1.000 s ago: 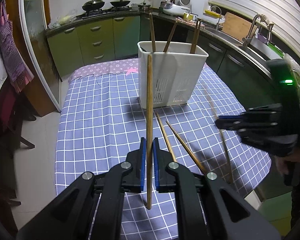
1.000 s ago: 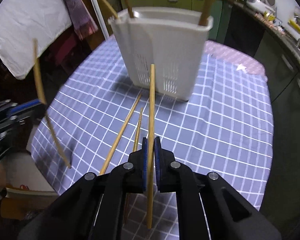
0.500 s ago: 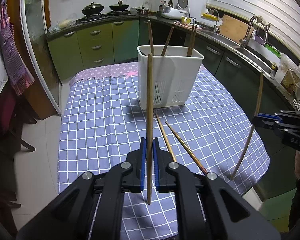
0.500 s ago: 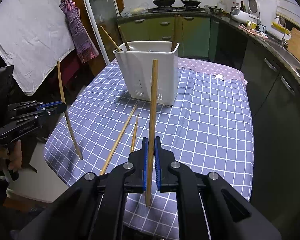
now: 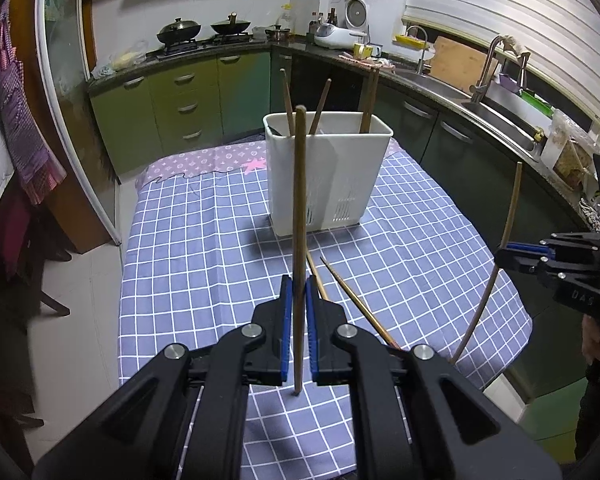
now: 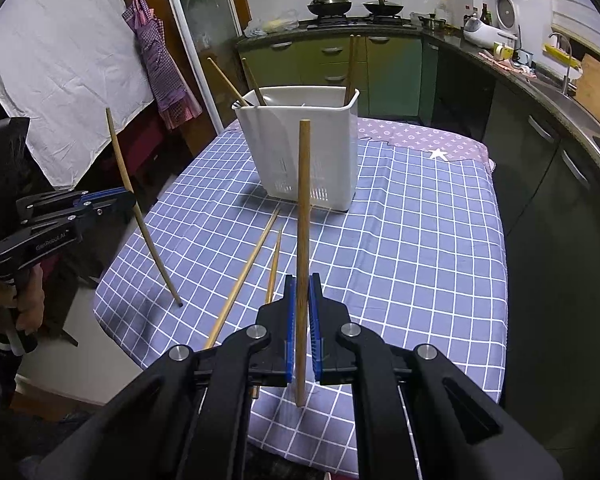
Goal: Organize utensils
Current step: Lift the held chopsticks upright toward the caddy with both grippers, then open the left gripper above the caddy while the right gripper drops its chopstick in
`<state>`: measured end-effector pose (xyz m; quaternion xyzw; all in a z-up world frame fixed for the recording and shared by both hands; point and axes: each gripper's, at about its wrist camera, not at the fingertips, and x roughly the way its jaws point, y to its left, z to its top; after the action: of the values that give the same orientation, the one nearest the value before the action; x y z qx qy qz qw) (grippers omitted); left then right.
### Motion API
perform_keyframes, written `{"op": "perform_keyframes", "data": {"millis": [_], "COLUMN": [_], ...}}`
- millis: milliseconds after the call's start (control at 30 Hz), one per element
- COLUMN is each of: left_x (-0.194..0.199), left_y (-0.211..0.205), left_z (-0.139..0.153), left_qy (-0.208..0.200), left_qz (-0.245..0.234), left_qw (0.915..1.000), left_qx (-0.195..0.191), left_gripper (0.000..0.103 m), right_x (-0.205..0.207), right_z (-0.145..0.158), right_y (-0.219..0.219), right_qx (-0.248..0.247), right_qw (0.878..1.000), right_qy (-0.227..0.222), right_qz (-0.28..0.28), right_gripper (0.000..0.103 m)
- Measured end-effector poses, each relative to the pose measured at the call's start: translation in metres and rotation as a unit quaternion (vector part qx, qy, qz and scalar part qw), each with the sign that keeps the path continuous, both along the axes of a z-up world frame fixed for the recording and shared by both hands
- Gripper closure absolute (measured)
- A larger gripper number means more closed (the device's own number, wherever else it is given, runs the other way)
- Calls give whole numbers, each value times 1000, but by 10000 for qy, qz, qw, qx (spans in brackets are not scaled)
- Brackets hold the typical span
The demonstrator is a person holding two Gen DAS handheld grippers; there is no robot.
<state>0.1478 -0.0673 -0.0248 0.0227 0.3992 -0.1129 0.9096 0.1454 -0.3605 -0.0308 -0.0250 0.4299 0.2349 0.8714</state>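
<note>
Seven chopsticks (image 5: 299, 216): two gripped, two on table, three in holder; one holder (image 5: 336, 168).

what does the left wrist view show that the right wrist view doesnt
Only the left wrist view: the sink tap and the right gripper from the side. Only the right wrist view: the white sheet and the left gripper from the side. Both: the white holder, two loose chopsticks on the checked cloth, each gripper clamping one chopstick.
</note>
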Motion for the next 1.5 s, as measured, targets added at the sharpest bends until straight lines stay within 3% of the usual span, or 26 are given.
{"op": "perform_keyframes", "data": {"millis": [200, 400, 633, 1000, 1200, 1500], "left_x": [8, 26, 51, 100, 138, 172], "left_y": [-4, -14, -26, -45, -46, -52], "left_z": [9, 41, 106, 170, 163, 97], "left_qy": [-11, -171, -939, -1714, -1680, -960], "left_qz": [-83, -273, -281, -94, 194, 234], "left_qw": [9999, 9993, 9950, 9849, 9855, 9951], "left_qx": [-80, -193, -213, -207, -142, 99], "left_gripper": [96, 96, 96, 96, 96, 96], "right_x": [6, 13, 19, 23, 25, 38], "right_z": [8, 31, 57, 53, 54, 82], "right_y": [0, 1, 6, 0, -6, -4], "right_qx": [80, 177, 230, 258, 274, 499], "right_qw": [10000, 9995, 9981, 9986, 9985, 9964], "right_qy": [-47, -262, -550, -457, -463, -682], "right_qz": [-1, 24, 125, 89, 28, -5], "right_gripper": [96, 96, 96, 96, 96, 96]}}
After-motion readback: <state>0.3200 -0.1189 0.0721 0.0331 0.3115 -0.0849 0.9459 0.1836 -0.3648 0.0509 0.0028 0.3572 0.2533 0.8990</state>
